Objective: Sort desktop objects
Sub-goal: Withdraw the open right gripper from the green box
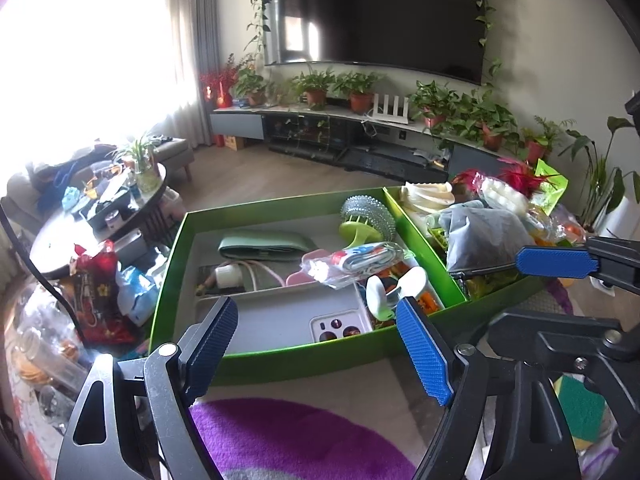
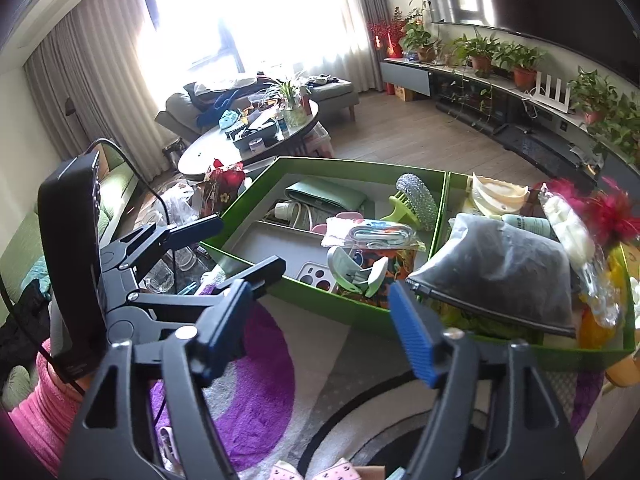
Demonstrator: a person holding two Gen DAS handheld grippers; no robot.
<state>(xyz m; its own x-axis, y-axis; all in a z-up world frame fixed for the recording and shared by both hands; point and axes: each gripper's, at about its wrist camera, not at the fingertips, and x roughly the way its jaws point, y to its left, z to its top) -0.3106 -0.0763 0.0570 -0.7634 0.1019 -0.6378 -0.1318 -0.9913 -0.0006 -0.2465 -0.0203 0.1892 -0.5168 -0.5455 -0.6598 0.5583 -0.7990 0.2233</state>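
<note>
Two green boxes stand side by side on a rug. The left box (image 1: 300, 356) (image 2: 320, 300) holds a white phone case (image 1: 340, 326) (image 2: 316, 274), a green pouch (image 1: 264, 246), a silver studded brush (image 1: 366, 212) (image 2: 416, 200) and a clear bag with a lanyard (image 1: 356, 264) (image 2: 368, 236). The right box (image 2: 560, 354) is heaped, with a grey zip pouch (image 1: 484, 236) (image 2: 500, 272) on top. My left gripper (image 1: 316, 332) (image 2: 236, 248) is open and empty just before the left box. My right gripper (image 2: 320, 312) is open and empty in front of where the boxes meet.
A purple and grey rug (image 1: 296, 440) lies under the grippers. Red packets and clear bags (image 1: 96, 288) crowd the left of the box. A round coffee table (image 2: 248, 148), a sofa and a TV stand with plants (image 1: 360, 120) lie beyond. A pink sleeve (image 2: 40, 412) shows at lower left.
</note>
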